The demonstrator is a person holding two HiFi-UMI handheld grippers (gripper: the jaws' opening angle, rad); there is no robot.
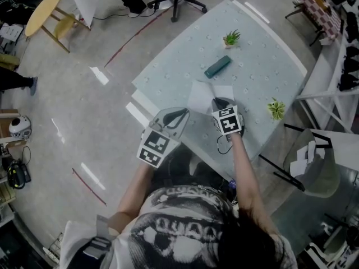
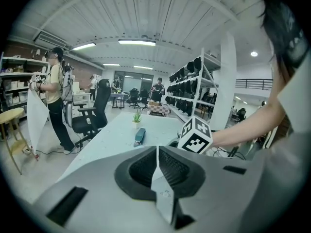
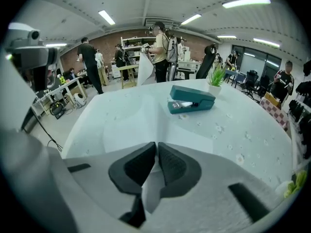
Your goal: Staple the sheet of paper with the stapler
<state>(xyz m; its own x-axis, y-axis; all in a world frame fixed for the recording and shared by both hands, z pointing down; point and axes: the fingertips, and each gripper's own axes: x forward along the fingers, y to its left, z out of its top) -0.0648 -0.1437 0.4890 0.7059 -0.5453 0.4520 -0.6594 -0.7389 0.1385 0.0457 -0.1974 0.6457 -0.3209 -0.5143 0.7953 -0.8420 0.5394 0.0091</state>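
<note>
Our left tool (image 2: 157, 149) and right tool (image 3: 157, 146) each pinch the white paper sheet (image 1: 203, 96); teal plastic stapler (image 1: 217, 66) lies apart on pale bench (image 1: 263, 55).

The person wears a dark short-sleeved T-shirt (image 1: 179, 231) with pale print. The grey left gripper (image 1: 180, 114) and right gripper (image 1: 216, 102) have black ribbed pads (image 3: 140, 166) and black-and-white marker cubes (image 1: 227, 120).

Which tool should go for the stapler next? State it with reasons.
Right, probably: left tool and right tool both pinch the sheet, but the right sits nearer the stapler, straight ahead in its view.
</note>
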